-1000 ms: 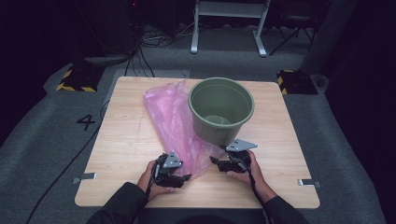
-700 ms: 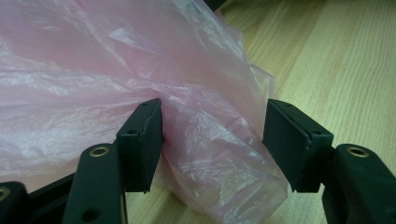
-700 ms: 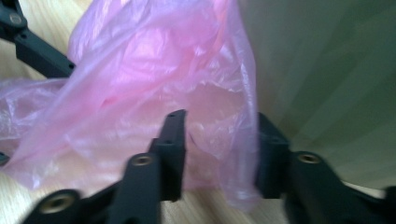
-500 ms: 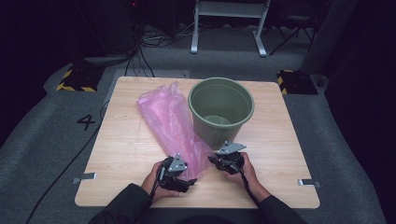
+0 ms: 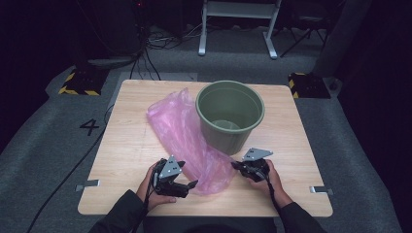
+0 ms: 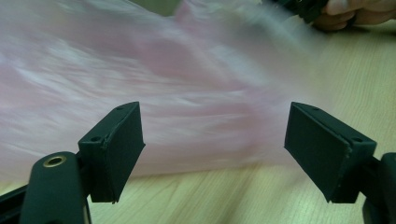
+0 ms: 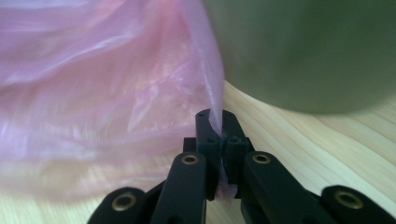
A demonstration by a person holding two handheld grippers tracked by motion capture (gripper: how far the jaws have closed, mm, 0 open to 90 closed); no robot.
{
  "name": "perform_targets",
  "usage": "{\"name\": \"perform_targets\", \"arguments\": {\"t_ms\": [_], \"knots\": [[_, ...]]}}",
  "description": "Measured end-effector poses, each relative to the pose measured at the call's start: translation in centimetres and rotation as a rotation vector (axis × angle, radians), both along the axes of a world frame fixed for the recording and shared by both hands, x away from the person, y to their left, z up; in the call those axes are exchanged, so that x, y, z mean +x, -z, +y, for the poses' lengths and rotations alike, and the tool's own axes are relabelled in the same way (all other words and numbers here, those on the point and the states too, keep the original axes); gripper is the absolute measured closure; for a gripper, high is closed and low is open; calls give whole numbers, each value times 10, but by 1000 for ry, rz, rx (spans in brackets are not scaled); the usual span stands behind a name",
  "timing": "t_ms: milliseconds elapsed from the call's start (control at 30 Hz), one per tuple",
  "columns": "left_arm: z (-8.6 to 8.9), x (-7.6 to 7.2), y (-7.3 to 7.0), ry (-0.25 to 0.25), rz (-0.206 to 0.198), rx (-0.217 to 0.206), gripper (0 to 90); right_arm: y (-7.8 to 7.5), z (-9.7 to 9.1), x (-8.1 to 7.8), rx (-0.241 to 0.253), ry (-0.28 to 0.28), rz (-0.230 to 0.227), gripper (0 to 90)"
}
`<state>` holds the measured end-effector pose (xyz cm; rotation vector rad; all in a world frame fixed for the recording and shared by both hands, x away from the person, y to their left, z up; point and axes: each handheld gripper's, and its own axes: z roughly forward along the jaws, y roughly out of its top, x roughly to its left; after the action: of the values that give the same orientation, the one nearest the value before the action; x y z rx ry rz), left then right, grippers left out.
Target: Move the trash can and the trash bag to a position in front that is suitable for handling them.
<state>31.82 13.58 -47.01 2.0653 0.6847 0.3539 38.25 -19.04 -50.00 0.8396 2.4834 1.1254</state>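
Note:
A pink plastic bag (image 5: pixel 187 138) lies slantwise on the wooden table (image 5: pixel 128 145), its far part beside a green bucket (image 5: pixel 221 137). My right gripper (image 5: pixel 236 166) is at the bag's near right edge. Its jaws have just been closing and are shut on a fold of the pink film (image 7: pixel 93 70), as the right gripper (image 7: pixel 217 127) view shows, with the bucket (image 7: pixel 303 51) close behind. My left gripper (image 5: pixel 193 185) sits at the bag's near left edge. Its jaws have just been opening. The left gripper (image 6: pixel 215 135) stands open, the bag (image 6: pixel 187 70) just ahead and nothing between the pads.
The bucket stands upright at the table's back centre, with bare wood to its right and along the left side. On the grey floor around the table are cables, two yellow-black striped blocks (image 5: pixel 77 83) and a white frame (image 5: pixel 238 24) at the back.
My right gripper has closed on the bag's near edge. My left gripper's jaws have spread wider and the hand has drawn back a little to the left. The bag's near end has puffed up.

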Motion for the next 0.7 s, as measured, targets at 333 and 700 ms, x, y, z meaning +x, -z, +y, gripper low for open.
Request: {"name": "perform_targets", "arguments": {"t_ms": [333, 700], "knots": [[23, 12, -6, -95, -42, 32, 194, -3, -46, 4, 11, 100, 16, 887], [47, 30, 12, -178, -3, 131, 194, -2, -86, 4, 3, 174, 19, 866]]}}
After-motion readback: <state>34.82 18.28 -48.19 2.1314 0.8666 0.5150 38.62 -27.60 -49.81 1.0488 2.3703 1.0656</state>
